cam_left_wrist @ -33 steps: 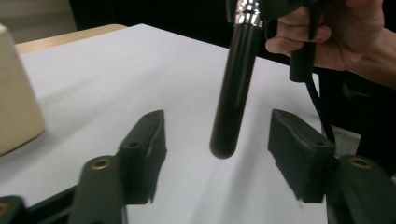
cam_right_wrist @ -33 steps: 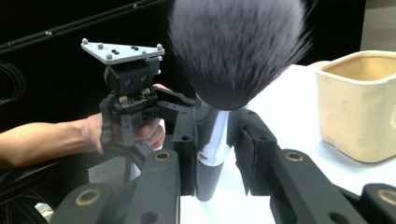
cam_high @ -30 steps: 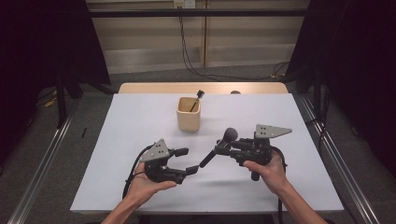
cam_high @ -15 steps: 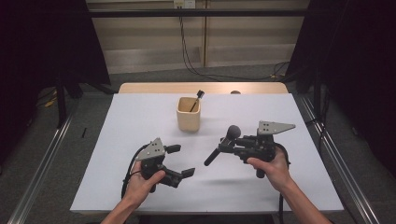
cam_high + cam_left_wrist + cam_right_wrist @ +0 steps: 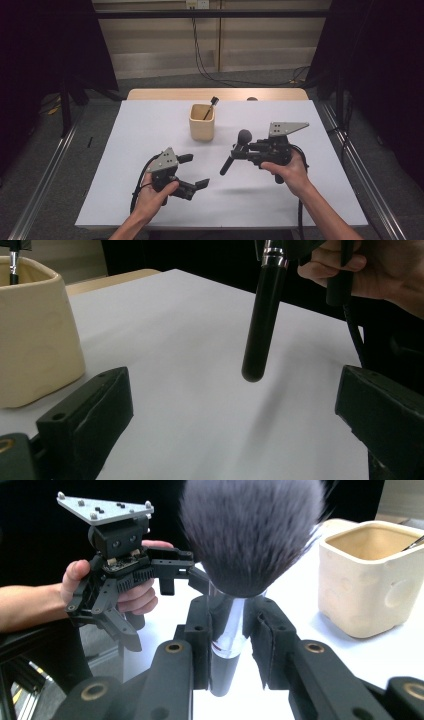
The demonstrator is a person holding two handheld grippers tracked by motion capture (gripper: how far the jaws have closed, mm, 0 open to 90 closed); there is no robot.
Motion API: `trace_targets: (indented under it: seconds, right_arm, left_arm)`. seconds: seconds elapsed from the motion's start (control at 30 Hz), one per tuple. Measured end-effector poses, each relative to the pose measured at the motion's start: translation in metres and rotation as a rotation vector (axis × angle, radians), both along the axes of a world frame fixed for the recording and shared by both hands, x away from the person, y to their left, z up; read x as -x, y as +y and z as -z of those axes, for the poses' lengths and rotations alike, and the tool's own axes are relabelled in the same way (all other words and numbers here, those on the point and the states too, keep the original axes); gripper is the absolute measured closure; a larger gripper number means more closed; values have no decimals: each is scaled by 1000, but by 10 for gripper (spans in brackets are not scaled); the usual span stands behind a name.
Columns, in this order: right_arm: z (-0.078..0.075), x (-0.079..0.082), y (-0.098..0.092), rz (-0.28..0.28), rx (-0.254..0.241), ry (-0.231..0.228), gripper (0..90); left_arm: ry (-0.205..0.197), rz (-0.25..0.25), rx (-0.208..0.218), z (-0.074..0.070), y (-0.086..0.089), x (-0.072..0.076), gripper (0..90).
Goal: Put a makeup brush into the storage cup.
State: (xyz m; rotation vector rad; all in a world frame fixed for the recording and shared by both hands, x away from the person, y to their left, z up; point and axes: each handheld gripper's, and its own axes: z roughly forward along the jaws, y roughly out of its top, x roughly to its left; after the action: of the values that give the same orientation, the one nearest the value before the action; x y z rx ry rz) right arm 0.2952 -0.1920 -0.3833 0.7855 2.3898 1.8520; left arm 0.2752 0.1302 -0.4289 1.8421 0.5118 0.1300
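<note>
Holding status: the right gripper (image 5: 239,154) is clenched on a large make-up brush (image 5: 235,152), its pads pressing the silver ferrule just below the bristle head, as the right gripper view shows.
Brush attitude: held clear of the desk (image 5: 150,125) and slanted, bristle head up and past the jaws, black handle hanging down and out towards the left gripper (image 5: 194,171); a shadow lies on the sheet beneath it.
Reason for grip point: judged, clamping at the ferrule keeps the bristles uncrushed and leaves the whole handle free to be lowered into a holder.
Left gripper: released, jaws having just been opening and now spread wide with nothing between them; the handle tip hangs ahead of it, apart from both pads (image 5: 87,415).
Reason for left posture: judged, it has let go so that one gripper alone carries the brush; it rests low near the desk's near edge.
Cup (image 5: 202,121): cream, squarish, standing upright beyond both grippers, nearer the right gripper's brush head than the left gripper; well apart from either.
Cup contents: one thin dark tool (image 5: 210,107) leans out of it; judged, the cup serves as the brush holder and is the likely destination.
Count, grippers: two.
Count, large brushes: one.
Count, cups: one.
Count, tools in cup: one visible.
Count, hands: two, one on each gripper.
</note>
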Motion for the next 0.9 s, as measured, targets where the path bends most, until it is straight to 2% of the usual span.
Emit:
trace_targets:
  seconds: [0.3,0.53,0.9]
  right_arm:
    - [-4,-10,10,-32,88,51,716]
    - [-8,-13,17,-52,146,56,716]
    - [-14,-18,28,-75,246,81,716]
  left_arm:
    - [-4,12,-4,0,-5,0,23]
    - [3,25,-8,0,-13,-3,26]
    - [-9,49,-15,-3,-23,-11,37]
